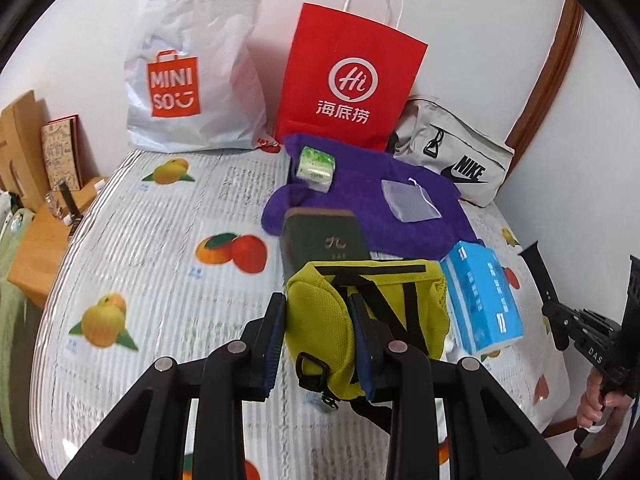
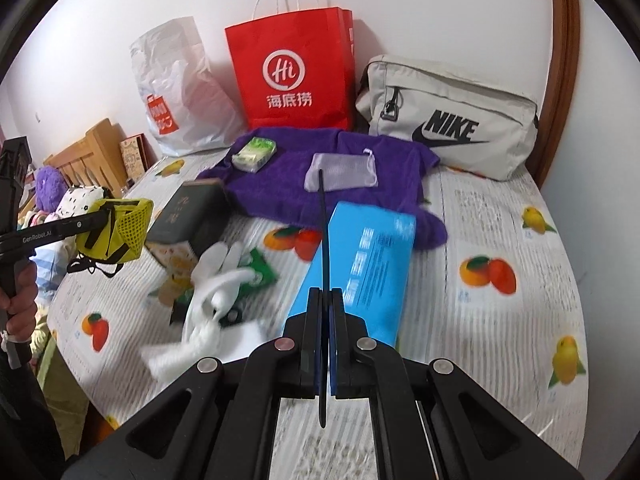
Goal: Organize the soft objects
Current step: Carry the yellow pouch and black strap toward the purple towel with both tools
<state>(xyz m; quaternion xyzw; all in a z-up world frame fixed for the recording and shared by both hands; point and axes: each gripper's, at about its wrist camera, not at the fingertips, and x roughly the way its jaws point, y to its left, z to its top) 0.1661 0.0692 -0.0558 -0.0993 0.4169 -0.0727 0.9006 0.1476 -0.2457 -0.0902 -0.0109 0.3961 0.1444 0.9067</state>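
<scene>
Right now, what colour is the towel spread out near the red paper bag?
Purple. The towel shows best in the right wrist view, lying in front of the red paper bag.

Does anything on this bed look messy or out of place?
Yes. A white cloth glove lies crumpled over a green packet mid-bed, and the purple towel is rumpled, with a tissue pack and mesh pouch on top.

The left gripper (image 1: 316,336) was clamped on the yellow-green pouch (image 1: 360,312), held above the bed (image 1: 160,216). The right gripper (image 2: 328,312) was pinched fully together on a thin black strap (image 2: 324,240), also above the bed. A hand (image 2: 20,300) grasped the left handle.
</scene>
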